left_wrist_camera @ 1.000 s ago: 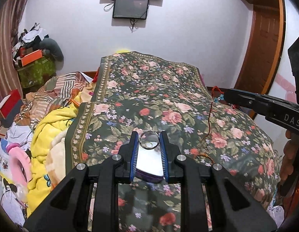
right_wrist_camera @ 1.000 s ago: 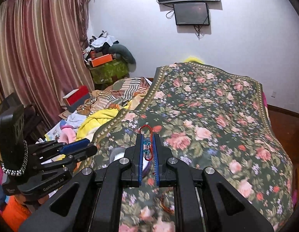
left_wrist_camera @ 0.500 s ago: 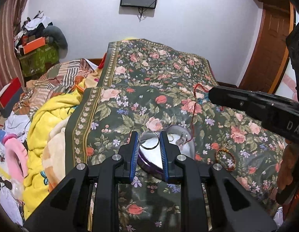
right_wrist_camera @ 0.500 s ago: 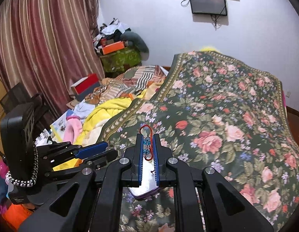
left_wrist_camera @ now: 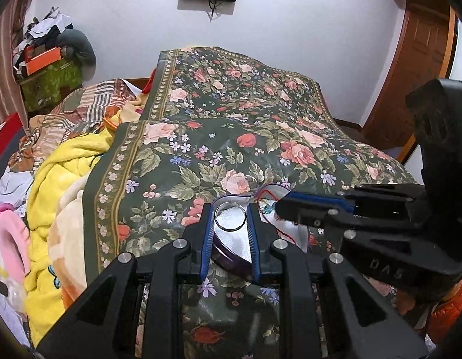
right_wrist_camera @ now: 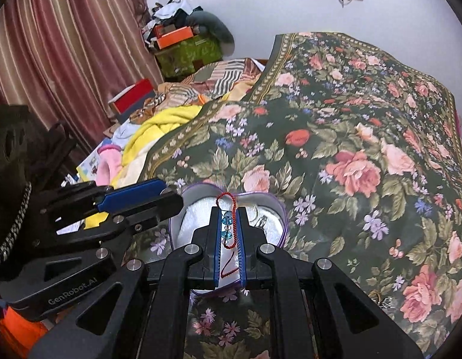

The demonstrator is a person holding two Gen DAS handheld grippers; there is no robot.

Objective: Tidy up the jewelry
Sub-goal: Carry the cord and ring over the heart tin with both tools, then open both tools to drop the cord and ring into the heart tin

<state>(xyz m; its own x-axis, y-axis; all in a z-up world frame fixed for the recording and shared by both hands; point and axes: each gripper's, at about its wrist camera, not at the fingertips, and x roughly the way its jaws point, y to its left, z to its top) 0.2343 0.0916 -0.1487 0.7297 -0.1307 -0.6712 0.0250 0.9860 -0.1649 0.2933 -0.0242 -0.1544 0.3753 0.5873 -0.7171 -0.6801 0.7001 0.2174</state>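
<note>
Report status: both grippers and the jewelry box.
Left gripper holds silver ring. Right gripper shut on red beaded cord. Both over open heart-shaped box. Nothing blocking.

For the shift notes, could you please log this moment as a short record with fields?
surface: floral bedspread
container: heart-shaped box, open, purple rim, pale lining, lying on the bedspread
left gripper: shut on a silver ring, held over the box
right gripper: shut on a red cord bracelet with blue beads, held over the box
already in box: a small metal piece, too small to identify
clutter: yellow blanket left of the bedspread
</note>
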